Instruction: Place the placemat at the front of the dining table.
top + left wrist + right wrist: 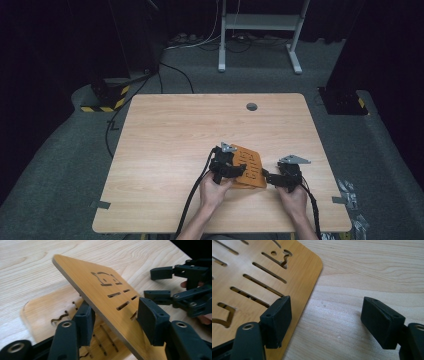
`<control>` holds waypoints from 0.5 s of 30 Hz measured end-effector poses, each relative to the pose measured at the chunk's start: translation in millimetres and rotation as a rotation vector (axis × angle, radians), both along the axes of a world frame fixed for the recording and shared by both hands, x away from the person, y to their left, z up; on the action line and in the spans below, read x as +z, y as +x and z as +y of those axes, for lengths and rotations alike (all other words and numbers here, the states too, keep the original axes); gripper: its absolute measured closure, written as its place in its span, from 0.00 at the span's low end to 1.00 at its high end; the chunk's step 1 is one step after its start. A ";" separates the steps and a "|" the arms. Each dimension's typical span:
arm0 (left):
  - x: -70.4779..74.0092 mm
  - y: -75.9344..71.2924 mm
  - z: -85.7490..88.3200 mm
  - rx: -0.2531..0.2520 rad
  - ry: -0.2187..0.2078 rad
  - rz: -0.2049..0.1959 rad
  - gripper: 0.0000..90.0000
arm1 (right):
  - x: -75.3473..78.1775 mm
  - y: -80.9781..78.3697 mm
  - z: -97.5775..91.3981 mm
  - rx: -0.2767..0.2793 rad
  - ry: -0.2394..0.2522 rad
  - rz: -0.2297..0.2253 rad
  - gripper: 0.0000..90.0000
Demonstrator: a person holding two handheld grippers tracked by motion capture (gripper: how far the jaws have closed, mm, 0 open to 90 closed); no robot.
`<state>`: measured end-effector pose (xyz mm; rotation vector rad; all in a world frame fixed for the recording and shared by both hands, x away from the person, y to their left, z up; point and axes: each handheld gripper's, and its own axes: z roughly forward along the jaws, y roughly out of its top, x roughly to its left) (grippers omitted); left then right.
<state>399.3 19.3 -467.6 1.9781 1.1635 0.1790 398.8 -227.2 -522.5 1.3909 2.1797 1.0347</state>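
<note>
High view: a light wooden table occupies the centre of the frame, on grey carpet. Low and right of centre on it lie two orange-brown boards with rounded corners and cut-out slots and letter shapes. The upper board is tilted, its far edge raised, above the lower board, which lies flat on the table. The left gripper, lower centre, has one jaw under and one jaw over the tilted board's near edge; whether the jaws press on it cannot be determined. The right gripper, just right of the boards, is released, jaws spread wide over bare table beside a rounded board corner. A hand holds each gripper.
</note>
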 end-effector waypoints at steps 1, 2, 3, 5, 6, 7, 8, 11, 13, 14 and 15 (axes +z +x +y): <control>-0.1 0.4 -0.3 -0.002 -0.005 0.004 0.56 | -0.1 -0.2 0.8 -0.001 -0.010 -0.002 0.28; -0.6 1.1 -0.9 -0.007 -0.012 0.008 0.57 | -0.3 -0.4 1.8 -0.001 -0.017 -0.005 0.28; -1.0 1.7 -1.8 -0.010 -0.010 0.008 0.58 | 0.0 -0.9 3.4 0.003 -0.031 -0.003 0.29; 0.1 2.5 -5.0 -0.019 -0.018 0.015 0.59 | -0.4 -1.6 6.1 0.016 -0.073 -0.021 0.31; 0.1 2.5 -5.0 -0.019 -0.018 0.015 0.59 | -0.4 -1.6 6.1 0.016 -0.073 -0.021 0.31; 1.3 2.6 -6.0 -0.022 -0.018 0.010 0.59 | -0.7 -2.0 7.0 0.011 -0.075 -0.022 0.31; 2.4 2.7 -7.1 -0.022 -0.022 0.009 0.59 | -0.3 -2.1 7.1 0.013 -0.079 -0.018 0.31; 5.4 3.5 -9.7 -0.032 -0.023 0.005 0.58 | -0.8 -2.5 8.6 0.006 -0.099 -0.030 0.33; 7.3 3.2 -11.8 -0.027 -0.028 0.004 0.57 | -0.2 -3.1 9.4 0.007 -0.106 -0.023 0.33; 7.3 3.2 -11.8 -0.027 -0.028 0.004 0.57 | -0.2 -3.1 9.4 0.007 -0.106 -0.023 0.33; 7.8 3.4 -12.2 -0.029 -0.026 0.002 0.57 | -0.2 -3.1 9.4 0.007 -0.106 -0.023 0.33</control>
